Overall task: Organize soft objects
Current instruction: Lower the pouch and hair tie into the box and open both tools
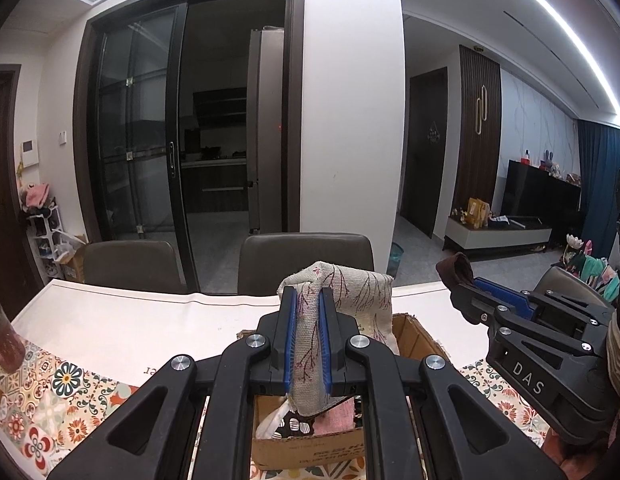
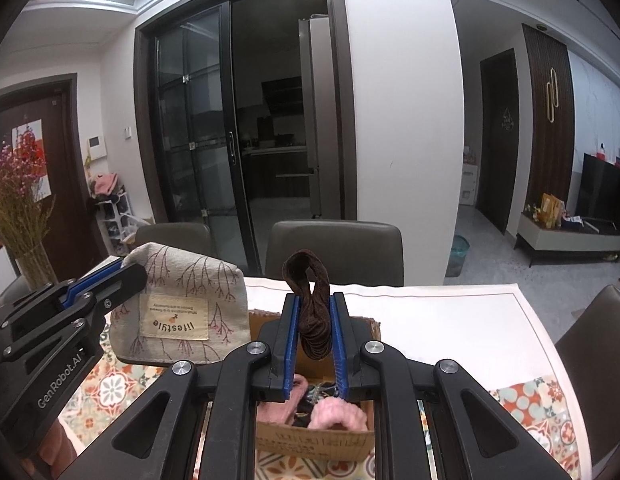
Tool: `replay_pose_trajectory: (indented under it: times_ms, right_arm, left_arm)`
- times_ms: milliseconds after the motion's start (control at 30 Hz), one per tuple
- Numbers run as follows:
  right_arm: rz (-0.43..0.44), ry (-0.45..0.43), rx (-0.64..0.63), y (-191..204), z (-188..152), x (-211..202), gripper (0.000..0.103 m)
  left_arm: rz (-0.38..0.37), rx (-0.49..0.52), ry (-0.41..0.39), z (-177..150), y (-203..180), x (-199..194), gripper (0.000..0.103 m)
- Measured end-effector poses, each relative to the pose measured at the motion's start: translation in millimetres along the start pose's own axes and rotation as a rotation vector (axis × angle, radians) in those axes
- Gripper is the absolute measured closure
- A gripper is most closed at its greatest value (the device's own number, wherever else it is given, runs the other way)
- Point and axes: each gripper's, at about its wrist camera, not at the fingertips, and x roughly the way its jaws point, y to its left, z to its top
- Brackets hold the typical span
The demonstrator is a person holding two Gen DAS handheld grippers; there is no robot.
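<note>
My left gripper [image 1: 308,300] is shut on a beige fabric pouch [image 1: 349,292] printed with red branches, held above an open cardboard box [image 1: 310,446]. The pouch also shows in the right wrist view [image 2: 182,304], with a "lifestyle" label. My right gripper [image 2: 314,304] is shut on a dark brown fuzzy scrunchie [image 2: 311,300], held over the same box [image 2: 313,442]. The scrunchie's tip shows in the left wrist view [image 1: 455,266] beyond the right gripper [image 1: 465,284]. Pink soft items [image 2: 337,414] and a patterned dark item lie in the box.
The table [image 2: 449,320] carries a white runner and a floral patterned cloth [image 1: 50,396]. Two grey chairs [image 2: 333,250] stand at the far side, another at the right [image 2: 593,344]. A vase of dried pink flowers [image 2: 18,200] stands at the left.
</note>
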Motion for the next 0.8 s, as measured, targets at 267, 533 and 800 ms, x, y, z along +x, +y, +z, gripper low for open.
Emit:
replay_pose_trajectory:
  times_ms: [267,533,800]
  right_arm:
    - [0.006,0.043,0.004,-3,1,24,0.086]
    - [0.000,0.102,-0.002,-4,-4,50,0.086]
    - [0.008,0.173,0.017,-8,-13,72,0.086]
  left_arm:
    - [-0.010,0.001,0.055,-3,0,25,0.091]
    - [-0.020,0.010,0.116,-7,-1,49,0.091]
    - [-0.037,0.028,0.176,-14,-3,69,0.091]
